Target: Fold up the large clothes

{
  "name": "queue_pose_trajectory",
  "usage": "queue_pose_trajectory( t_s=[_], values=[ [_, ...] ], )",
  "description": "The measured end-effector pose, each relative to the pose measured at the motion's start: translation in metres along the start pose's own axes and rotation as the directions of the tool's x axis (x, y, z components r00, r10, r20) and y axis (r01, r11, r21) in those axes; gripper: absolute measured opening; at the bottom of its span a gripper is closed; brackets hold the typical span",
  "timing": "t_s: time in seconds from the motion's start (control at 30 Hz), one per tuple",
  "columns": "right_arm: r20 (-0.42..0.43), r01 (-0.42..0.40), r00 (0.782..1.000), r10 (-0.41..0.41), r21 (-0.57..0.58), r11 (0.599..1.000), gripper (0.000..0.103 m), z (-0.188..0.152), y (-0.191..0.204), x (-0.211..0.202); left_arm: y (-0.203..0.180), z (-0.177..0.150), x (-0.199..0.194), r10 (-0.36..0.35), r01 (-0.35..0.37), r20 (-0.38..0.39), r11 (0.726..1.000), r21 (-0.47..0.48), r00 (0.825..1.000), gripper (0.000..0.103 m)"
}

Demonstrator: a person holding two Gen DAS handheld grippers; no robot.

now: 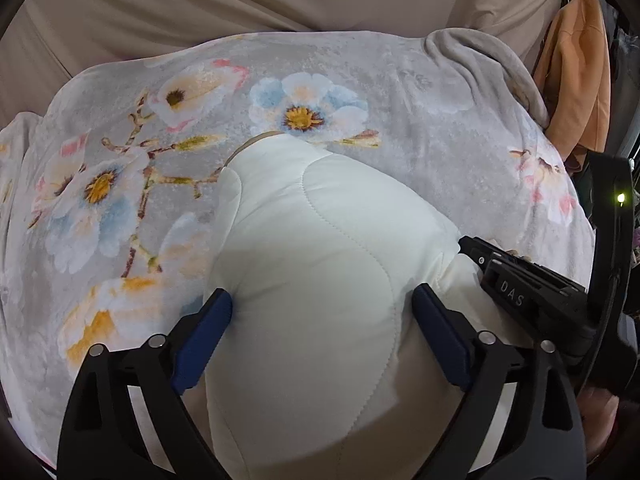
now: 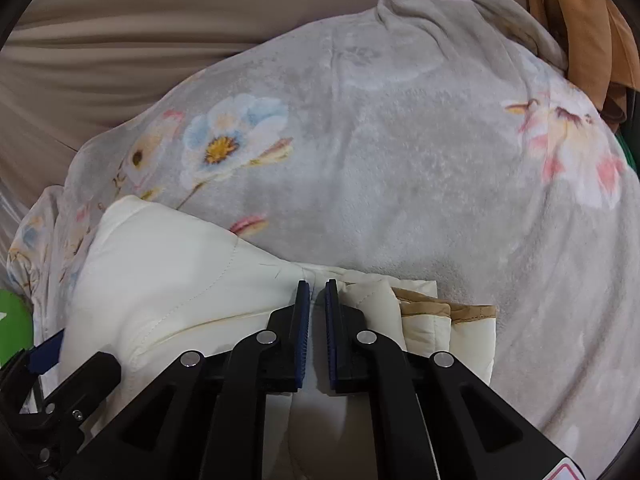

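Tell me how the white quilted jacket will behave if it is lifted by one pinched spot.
The jacket looks puffy and stitched into soft panels, so it will probably sag and unfold around the pinch rather than hold shape. Its padding suggests it is light for its bulk. The right gripper is shut on a thin fold; the smooth shell may slip from so small a bite.
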State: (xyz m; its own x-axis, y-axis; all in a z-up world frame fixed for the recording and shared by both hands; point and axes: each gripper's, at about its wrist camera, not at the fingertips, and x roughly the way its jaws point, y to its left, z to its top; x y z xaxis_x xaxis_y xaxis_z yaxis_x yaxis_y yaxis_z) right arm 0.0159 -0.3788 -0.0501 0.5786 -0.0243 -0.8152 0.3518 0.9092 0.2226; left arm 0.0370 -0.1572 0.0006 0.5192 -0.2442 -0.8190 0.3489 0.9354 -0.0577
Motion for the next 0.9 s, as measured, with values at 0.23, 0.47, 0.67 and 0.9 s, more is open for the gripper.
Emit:
queue_pose_trajectory(
  t_s=[0.23, 0.47, 0.67, 0.9],
  values=[
    [-0.003, 0.001, 1.000, -0.001, -0.009, 1.000, 0.005, 0.002, 0.001, 0.000, 0.000, 0.000, 0.007, 0.030, -0.029, -0.026, 1.000, 0.008, 0.999, 0.092],
    [0.030, -0.070, 0.997, 0.070, 0.011, 0.998, 0.032, -0.015, -0.012, -0.107, 0.009, -0.003, -0.018, 0.005, -0.006, -0.033, 1.000, -0.022, 0.999, 0.088],
    [-0.079, -0.075, 0.994, 0.076, 0.015, 0.997, 0.042, -0.079, -0.017, -0.145, 0.007, -0.024, -0.047, 0.005, -0.005, -0.047, 1.000, 0.001, 0.999, 0.088],
    [-0.121, -0.103, 0.987, 0.103, 0.011, 0.995, 0.015, -0.121, -0.007, -0.141, 0.003, -0.051, -0.071, 0.021, -0.018, -0.081, 0.999, 0.035, 0.996, 0.088]
  ],
)
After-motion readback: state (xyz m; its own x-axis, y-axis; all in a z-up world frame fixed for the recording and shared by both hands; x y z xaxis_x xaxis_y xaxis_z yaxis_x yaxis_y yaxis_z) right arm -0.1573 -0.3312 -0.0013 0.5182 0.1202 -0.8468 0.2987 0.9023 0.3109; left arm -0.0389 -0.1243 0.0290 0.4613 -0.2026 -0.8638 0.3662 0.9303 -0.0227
